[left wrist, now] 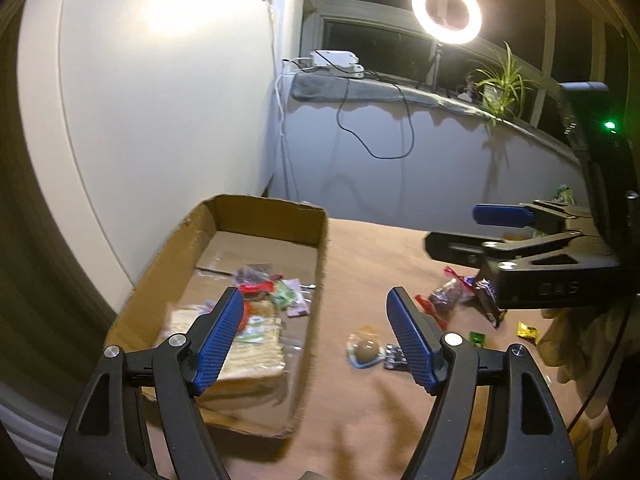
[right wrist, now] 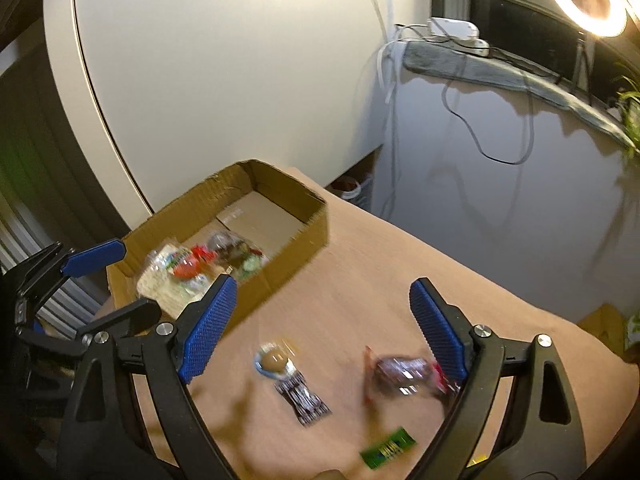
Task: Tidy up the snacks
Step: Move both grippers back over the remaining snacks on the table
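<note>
An open cardboard box (left wrist: 320, 256) (right wrist: 296, 240) sits on the left of the brown table and holds several snack packets (left wrist: 256, 320) (right wrist: 188, 268). Loose snacks lie on the table to its right: a round brown sweet in clear wrap (left wrist: 366, 350) (right wrist: 274, 360), a dark striped packet (left wrist: 394, 362) (right wrist: 304, 398), a red-ended dark packet (left wrist: 448, 296) (right wrist: 400, 370), a green packet (left wrist: 476, 338) (right wrist: 388, 448) and a yellow one (left wrist: 528, 330). My left gripper (left wrist: 316, 336) is open and empty over the box's right wall. My right gripper (right wrist: 324, 328) is open and empty above the loose snacks; it also shows in the left wrist view (left wrist: 500, 232).
A white cabinet (left wrist: 140, 120) stands behind the box. A stone windowsill (left wrist: 380, 88) carries a power strip (left wrist: 336, 62), a ring light (left wrist: 446, 10) and a plant (left wrist: 500, 84). Cables hang down the wall. A cloth (left wrist: 572, 340) lies at the table's right.
</note>
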Demonstrator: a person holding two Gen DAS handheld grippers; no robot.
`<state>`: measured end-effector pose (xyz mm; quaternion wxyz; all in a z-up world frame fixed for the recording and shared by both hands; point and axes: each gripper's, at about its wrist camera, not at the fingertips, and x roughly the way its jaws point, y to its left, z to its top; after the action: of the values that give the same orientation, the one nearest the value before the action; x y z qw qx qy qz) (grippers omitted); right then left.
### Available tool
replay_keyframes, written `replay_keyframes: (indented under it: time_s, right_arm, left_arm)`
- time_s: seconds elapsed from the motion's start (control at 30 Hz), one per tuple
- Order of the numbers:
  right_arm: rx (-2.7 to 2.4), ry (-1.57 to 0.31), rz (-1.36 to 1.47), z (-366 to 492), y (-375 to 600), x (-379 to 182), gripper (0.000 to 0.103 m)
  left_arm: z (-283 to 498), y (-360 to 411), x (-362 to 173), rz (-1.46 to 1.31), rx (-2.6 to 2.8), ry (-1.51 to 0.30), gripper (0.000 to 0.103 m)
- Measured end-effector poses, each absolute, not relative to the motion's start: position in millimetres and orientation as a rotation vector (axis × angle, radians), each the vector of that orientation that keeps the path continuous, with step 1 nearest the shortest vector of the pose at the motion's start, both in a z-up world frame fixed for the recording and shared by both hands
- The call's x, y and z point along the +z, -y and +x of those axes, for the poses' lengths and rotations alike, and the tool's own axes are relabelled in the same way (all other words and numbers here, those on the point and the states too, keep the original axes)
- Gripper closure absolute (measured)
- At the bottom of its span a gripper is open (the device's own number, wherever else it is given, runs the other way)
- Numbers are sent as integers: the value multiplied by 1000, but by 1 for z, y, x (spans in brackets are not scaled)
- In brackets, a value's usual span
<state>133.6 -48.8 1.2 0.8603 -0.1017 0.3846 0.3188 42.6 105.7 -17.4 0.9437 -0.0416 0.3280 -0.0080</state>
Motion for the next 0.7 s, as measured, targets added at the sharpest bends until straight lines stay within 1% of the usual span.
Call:
replay_keyframes:
  time_s: [0.27, 0.5, 0.7]
  right_arm:
    - [574, -814, -206, 112, 121, 1, 12]
    - [492, -872, -150, 92, 188, -19, 12]
    - [421, -939, -146, 72, 223, -51, 12]
  left_arm:
    - [43, -78, -32, -72, -86, -710, 29]
    - [45, -60, -55, -78, -148, -781, 30]
    - [45, -43, -76, -67, -190, -839, 38]
